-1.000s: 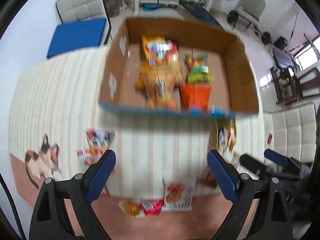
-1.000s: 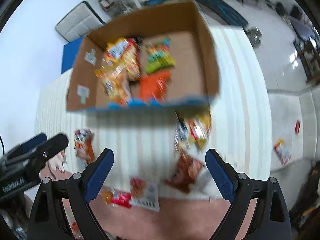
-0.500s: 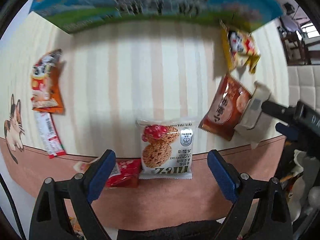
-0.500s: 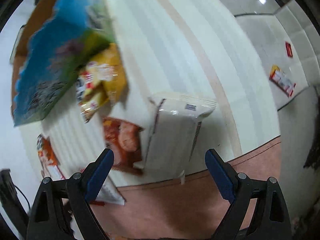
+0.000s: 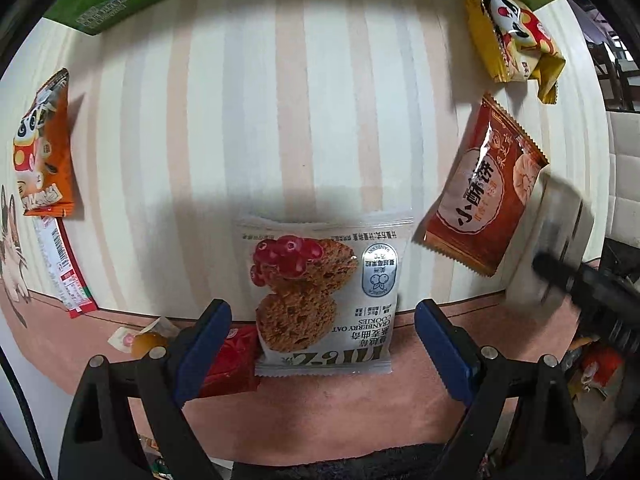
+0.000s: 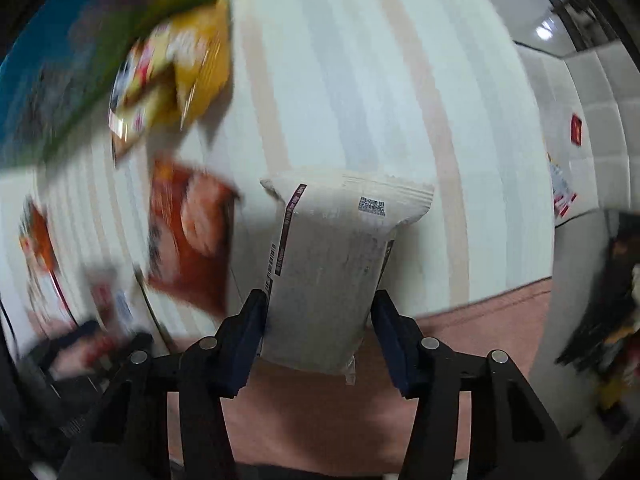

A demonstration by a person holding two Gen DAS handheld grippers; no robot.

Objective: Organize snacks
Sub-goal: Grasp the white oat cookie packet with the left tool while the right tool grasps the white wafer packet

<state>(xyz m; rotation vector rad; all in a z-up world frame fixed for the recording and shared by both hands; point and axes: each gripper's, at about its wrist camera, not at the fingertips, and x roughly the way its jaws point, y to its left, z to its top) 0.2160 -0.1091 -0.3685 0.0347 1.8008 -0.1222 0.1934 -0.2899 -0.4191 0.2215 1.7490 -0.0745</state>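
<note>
Two packets sit between the jaws at this moment. The white packet (image 6: 328, 272) lies on the striped cloth (image 6: 360, 80) at its near edge, partly over the pink border, with its plain back side up. The right gripper (image 6: 320, 320) points down on it, and its jaws have just been closing; the blue pads touch both long sides of the packet, so it is grasped. In the left wrist view the same gripper shows only as a dark blur at the right edge.

The cranberry oat cookie packet (image 5: 320, 296) lies face up at the near edge of the cloth, also partly over the pink border. The left gripper (image 5: 322, 344) hovers over it with its jaws spread wide; the pads stand apart from the packet on both sides and grasp nothing.

Just left of the cookie packet, a red packet (image 5: 228, 360) lies partly under the left pad, and a small yellow candy (image 5: 140, 340) is beside it. To the right of the cookie packet lies a brown-red packet (image 5: 484, 188), tilted, very near the white packet. Farther away on the right is a yellow packet with a cartoon face (image 5: 516, 40), touching the printed wall of the box (image 5: 120, 4) at the far side. At the far left an orange packet (image 5: 44, 148) lies on the cloth, and a long thin white and red packet (image 5: 60, 264) is just near it. A cat picture (image 5: 10, 248) is printed on the left edge of the cloth.
</note>
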